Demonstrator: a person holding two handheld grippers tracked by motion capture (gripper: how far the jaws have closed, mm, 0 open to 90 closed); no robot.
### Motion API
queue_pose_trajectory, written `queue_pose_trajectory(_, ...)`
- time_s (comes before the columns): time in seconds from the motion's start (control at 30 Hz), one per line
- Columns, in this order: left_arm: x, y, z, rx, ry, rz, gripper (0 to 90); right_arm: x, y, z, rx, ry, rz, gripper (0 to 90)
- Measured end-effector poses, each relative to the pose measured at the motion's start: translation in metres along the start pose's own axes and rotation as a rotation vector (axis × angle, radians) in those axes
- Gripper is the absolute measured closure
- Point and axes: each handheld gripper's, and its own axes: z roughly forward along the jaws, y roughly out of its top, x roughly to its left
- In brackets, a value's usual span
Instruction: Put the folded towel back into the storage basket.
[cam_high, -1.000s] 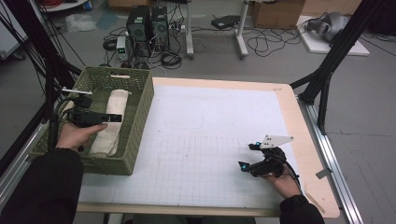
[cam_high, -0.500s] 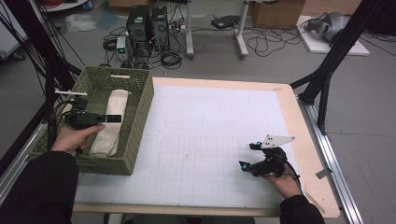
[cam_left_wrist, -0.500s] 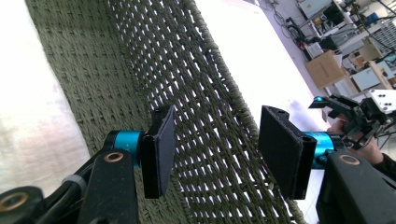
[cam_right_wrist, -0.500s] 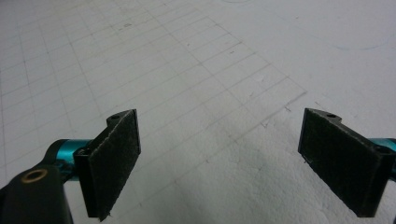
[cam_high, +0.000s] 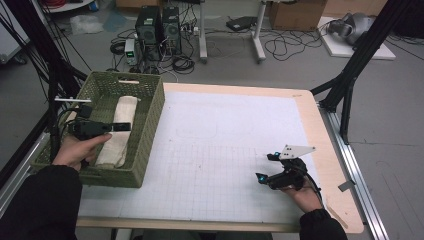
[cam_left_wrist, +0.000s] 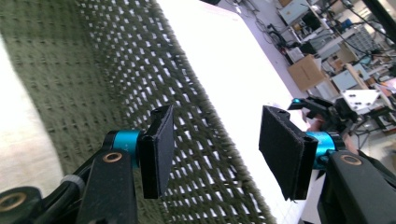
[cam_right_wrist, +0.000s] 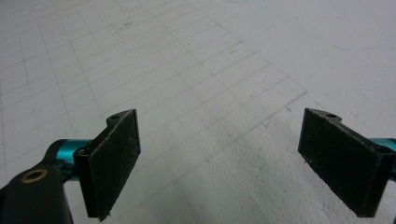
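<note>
A light wooden table (cam_high: 330, 150) carries a white gridded mat (cam_high: 225, 145). Beyond its far edge lies a grey floor (cam_high: 400, 125) strewn with black cables (cam_high: 285, 47). Two dark computer towers (cam_high: 160, 25) stand at the far left, white table legs (cam_high: 259, 30) at the far middle, and a cardboard box (cam_high: 295, 12) far right. Black frame struts (cam_high: 360, 55) rise at both sides, and a metal rail (cam_high: 357, 165) runs along the table's right edge.

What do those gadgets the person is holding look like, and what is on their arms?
Each hand grips a black handheld tool. The left gripper and right gripper both end in two flat black jaws with fuzzy rectangular pads on bright turquoise metal fittings. The right one carries a pale grey three-cornered plate on top and trails a black cable. The person wears dark long sleeves.
</note>
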Motion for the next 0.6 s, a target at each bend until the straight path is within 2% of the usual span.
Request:
queue_pose_trajectory(0.07,-0.002,0.0,-0.001,-0.014,-0.017,-0.002,45.5,0.0,0.0,0.0,0.001,0.0,-0.004,12.1)
queue_pose_trajectory(0.3,-0.008,0.0,-0.004,-0.035,-0.035,0.01,44.7,-0.001,0.0,0.0,-0.003,-0.003,-0.004,12.1)
queue_pose_trajectory(0.43,-0.015,0.0,-0.002,-0.039,-0.036,0.026,44.6,0.0,0.0,0.0,0.0,-0.001,-0.003,12.1)
queue_pose_trajectory(0.47,-0.02,0.0,0.0,-0.042,-0.039,0.04,44.6,0.0,0.0,0.0,-0.001,-0.001,-0.004,12.1)
queue_pose_trajectory(0.6,-0.029,0.0,0.008,-0.043,-0.034,0.052,44.5,0.001,0.001,0.001,-0.001,0.0,-0.004,12.1)
